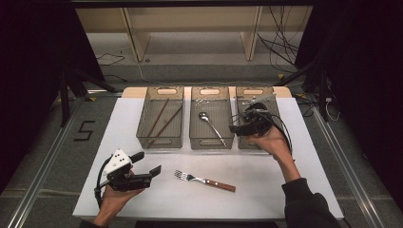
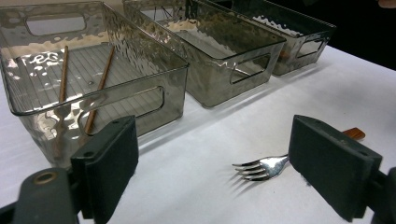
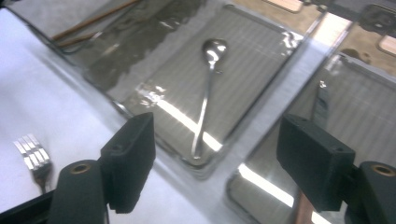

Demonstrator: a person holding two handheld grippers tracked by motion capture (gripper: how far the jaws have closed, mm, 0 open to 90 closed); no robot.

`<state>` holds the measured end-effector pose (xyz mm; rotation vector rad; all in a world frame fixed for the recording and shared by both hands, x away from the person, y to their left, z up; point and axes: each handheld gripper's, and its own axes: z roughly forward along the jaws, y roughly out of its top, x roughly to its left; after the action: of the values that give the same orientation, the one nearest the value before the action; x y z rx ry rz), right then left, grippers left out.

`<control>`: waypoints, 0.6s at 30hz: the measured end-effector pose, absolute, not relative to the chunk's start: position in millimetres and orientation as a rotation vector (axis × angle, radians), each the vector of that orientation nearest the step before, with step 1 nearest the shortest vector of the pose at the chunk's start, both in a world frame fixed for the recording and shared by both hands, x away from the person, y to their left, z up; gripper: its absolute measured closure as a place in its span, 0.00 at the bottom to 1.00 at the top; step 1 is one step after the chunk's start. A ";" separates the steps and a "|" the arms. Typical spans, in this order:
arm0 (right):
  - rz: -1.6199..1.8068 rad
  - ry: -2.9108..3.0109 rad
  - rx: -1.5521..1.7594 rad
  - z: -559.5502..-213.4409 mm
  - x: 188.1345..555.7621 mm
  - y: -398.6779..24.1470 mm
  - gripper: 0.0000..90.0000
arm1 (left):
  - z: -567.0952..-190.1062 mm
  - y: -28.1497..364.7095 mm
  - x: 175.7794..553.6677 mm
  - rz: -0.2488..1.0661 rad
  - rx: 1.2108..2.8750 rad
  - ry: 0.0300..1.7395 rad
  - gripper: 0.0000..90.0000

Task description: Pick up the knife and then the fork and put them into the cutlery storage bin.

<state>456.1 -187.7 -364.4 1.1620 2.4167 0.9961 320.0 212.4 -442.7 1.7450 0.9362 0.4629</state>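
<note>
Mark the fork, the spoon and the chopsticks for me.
fork (image 1: 190, 177), high view, on its metal neck.
spoon (image 3: 213, 48), right gripper view, on its bowl.
chopsticks (image 2: 100, 84), left gripper view, on the right stick's shaft.

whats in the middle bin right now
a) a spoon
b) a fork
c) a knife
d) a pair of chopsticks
a: the spoon lies alone on the floor of the middle bin, while the chopsticks are in the left bin and the fork lies on the table.

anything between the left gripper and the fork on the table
Nothing visible. The left gripper stands open, and only bare white table lies between it and the fork, whose tines point toward it.
</note>
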 end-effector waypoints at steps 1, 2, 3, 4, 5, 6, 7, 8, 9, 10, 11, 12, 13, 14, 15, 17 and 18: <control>1.000 2.423 1.152 -363.9 454.6 -185.9 0.31 | -442.7 212.5 320.0 0.463 1.745 0.936 0.18; 1.008 2.430 1.143 -363.6 453.1 -183.8 0.31 | -442.7 212.4 319.9 0.463 1.745 0.936 0.18; 1.027 2.443 1.134 -363.6 451.8 -182.1 0.31 | -442.7 212.4 319.9 0.464 1.744 0.936 0.17; 1.039 2.452 1.130 -363.4 450.2 -180.2 0.31 | -442.6 212.6 319.8 0.464 1.745 0.936 0.17; 1.038 2.455 1.119 -363.3 448.6 -178.0 0.31 | -442.6 212.6 319.8 0.466 1.744 0.936 0.18; 1.035 2.461 1.111 -363.1 446.8 -175.6 0.30 | -442.6 212.8 319.8 0.466 1.745 0.935 0.18; 1.039 2.468 1.104 -363.1 445.2 -173.4 0.30 | -442.6 212.6 319.8 0.465 1.742 0.936 0.18; 1.044 2.477 1.092 -363.1 443.7 -171.3 0.30 | -442.6 212.7 319.8 0.466 1.743 0.936 0.18; 1.044 2.484 1.082 -363.1 442.1 -169.2 0.30 | -442.5 212.9 319.7 0.466 1.744 0.936 0.18; 1.047 2.490 1.071 -363.1 440.6 -167.3 0.30 | -442.5 212.9 319.6 0.466 1.744 0.936 0.18; 1.053 2.496 1.068 -363.1 439.1 -165.5 0.29 | -442.4 213.0 319.6 0.467 1.744 0.936 0.18; 1.056 2.502 1.057 -363.3 438.0 -163.7 0.29 | -442.5 213.0 319.6 0.467 1.744 0.936 0.17; 1.057 2.509 1.051 -363.6 436.4 -161.7 0.28 | -442.4 213.0 319.5 0.467 1.744 0.937 0.17; 1.058 2.519 1.037 -364.1 435.3 -160.3 0.28 | -442.4 213.0 319.5 0.467 1.743 0.937 0.17; 1.063 2.529 1.028 -364.9 434.0 -158.6 0.28 | -442.3 213.2 319.5 0.468 1.743 0.936 0.18; 1.058 2.553 1.028 -366.2 430.0 -154.8 0.27 | -442.4 213.3 319.6 0.467 1.744 0.936 0.18; 1.061 2.564 1.013 -367.7 428.4 -152.8 0.27 | -442.3 213.4 319.6 0.468 1.746 0.935 0.18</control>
<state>428.4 -152.8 -367.7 1.0133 2.5637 1.0611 319.6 213.4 -442.3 1.7460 0.9346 0.4675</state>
